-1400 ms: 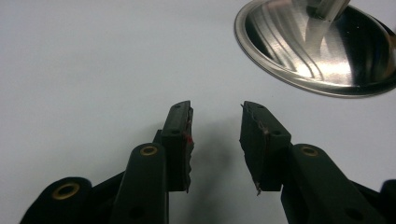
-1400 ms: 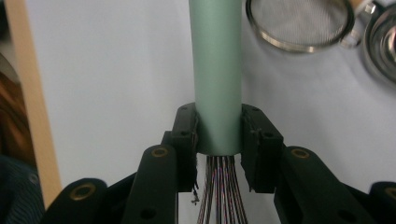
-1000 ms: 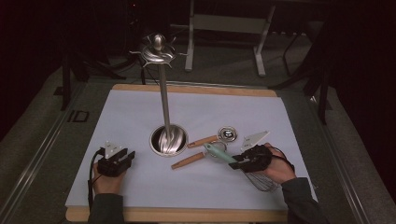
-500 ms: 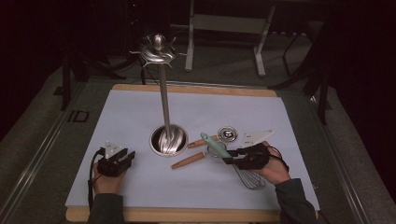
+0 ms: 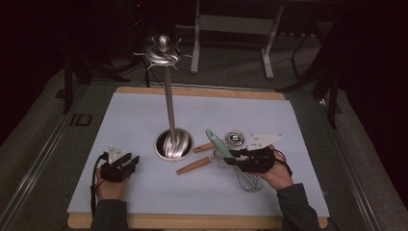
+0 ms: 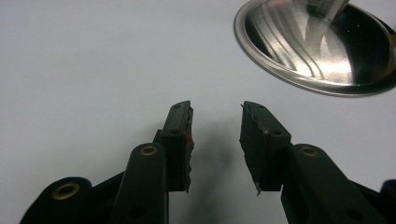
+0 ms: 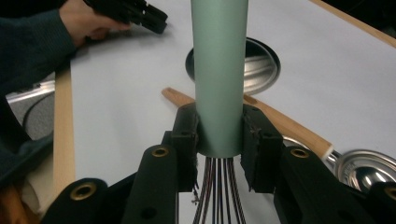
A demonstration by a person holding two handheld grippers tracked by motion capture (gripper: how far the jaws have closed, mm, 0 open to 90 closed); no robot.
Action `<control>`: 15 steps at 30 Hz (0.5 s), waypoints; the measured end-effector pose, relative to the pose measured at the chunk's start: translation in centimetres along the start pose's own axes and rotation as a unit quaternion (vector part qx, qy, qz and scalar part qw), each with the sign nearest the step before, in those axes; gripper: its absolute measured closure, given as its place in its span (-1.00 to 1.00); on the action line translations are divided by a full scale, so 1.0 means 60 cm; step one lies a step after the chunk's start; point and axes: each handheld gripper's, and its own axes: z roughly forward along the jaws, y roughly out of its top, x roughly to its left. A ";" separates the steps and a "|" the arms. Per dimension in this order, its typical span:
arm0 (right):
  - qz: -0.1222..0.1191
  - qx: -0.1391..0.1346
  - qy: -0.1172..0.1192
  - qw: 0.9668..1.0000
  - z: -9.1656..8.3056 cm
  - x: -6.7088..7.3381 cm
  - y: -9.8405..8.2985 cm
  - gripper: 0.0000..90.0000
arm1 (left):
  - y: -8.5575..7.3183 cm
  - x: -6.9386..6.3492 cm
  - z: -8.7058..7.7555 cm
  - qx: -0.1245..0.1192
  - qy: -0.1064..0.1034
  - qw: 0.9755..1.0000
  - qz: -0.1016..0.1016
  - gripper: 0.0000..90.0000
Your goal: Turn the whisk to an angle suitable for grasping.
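My right gripper (image 5: 231,155) (image 7: 219,135) is shut on the pale green handle (image 5: 217,141) (image 7: 219,70) of a whisk, close to where the wires (image 5: 248,179) (image 7: 218,198) start. The handle tilts up toward the steel stand; the wire head hangs toward the table's front edge. My left gripper (image 5: 128,162) (image 6: 215,126) rests on the white sheet at the front left, open with nothing between its fingers. The stand's round steel base (image 5: 173,145) (image 6: 317,51) (image 7: 261,65) lies just beyond it.
The stand's pole rises to a hooked top (image 5: 163,50). Two wooden-handled utensils (image 5: 193,164) (image 7: 289,126) lie between the base and the whisk. A small round metal cup (image 5: 235,138) (image 7: 369,168) sits behind my right hand. The white sheet (image 5: 144,115) covers a wooden board.
My right gripper has turned the whisk: the green handle has tipped up and the wire head has swung toward the front. The left gripper has stayed put.
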 end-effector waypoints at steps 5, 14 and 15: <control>0.002 -0.010 -0.001 1.000 0.006 0.004 0.005 0.54 | 0.000 0.000 0.000 -0.001 0.000 1.000 0.000 0.42; -0.003 -0.032 -0.004 0.999 0.013 0.014 0.020 0.54 | 0.000 -0.001 0.000 -0.002 -0.001 1.000 0.001 0.42; -0.004 -0.033 -0.003 0.999 0.014 0.014 0.022 0.54 | 0.000 -0.001 0.000 -0.002 -0.001 1.000 0.001 0.42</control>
